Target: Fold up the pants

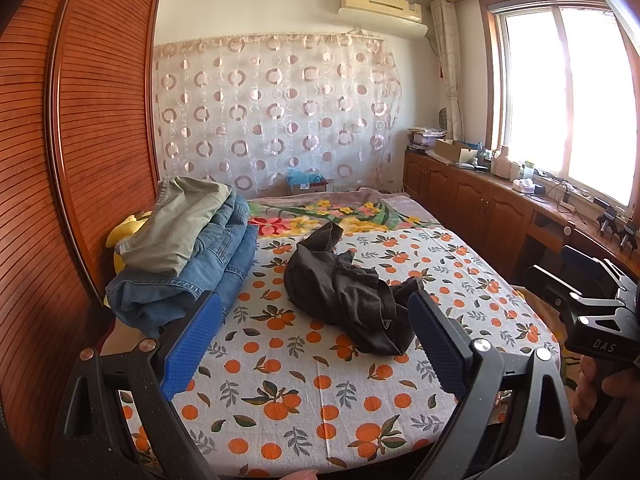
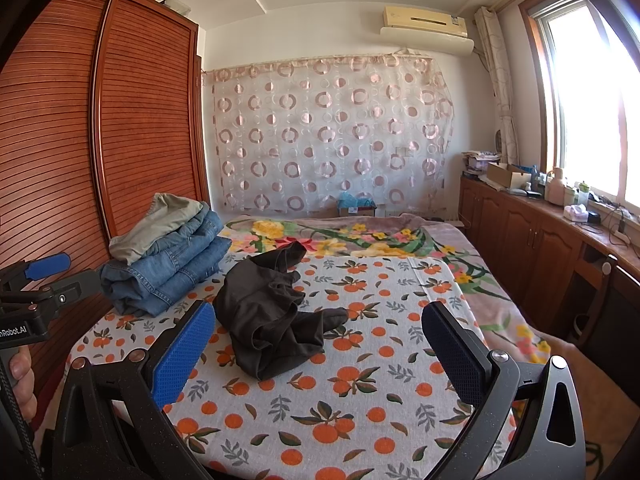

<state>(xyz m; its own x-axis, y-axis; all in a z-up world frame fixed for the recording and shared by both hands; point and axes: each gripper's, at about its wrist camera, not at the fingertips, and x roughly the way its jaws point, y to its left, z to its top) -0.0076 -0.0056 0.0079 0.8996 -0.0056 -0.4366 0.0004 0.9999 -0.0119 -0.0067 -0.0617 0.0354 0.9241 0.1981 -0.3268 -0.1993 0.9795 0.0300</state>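
Dark brown pants lie crumpled in a heap on the orange-print sheet of the bed; they also show in the right wrist view. My left gripper is open and empty, held above the near part of the bed, short of the pants. My right gripper is open and empty too, with the pants between and just beyond its blue pads. The right gripper's body shows at the right edge of the left wrist view.
A stack of folded jeans with khaki trousers on top sits at the bed's left, against the wooden wardrobe. A floral blanket covers the bed's far end. Low cabinets with clutter run along the right under the window.
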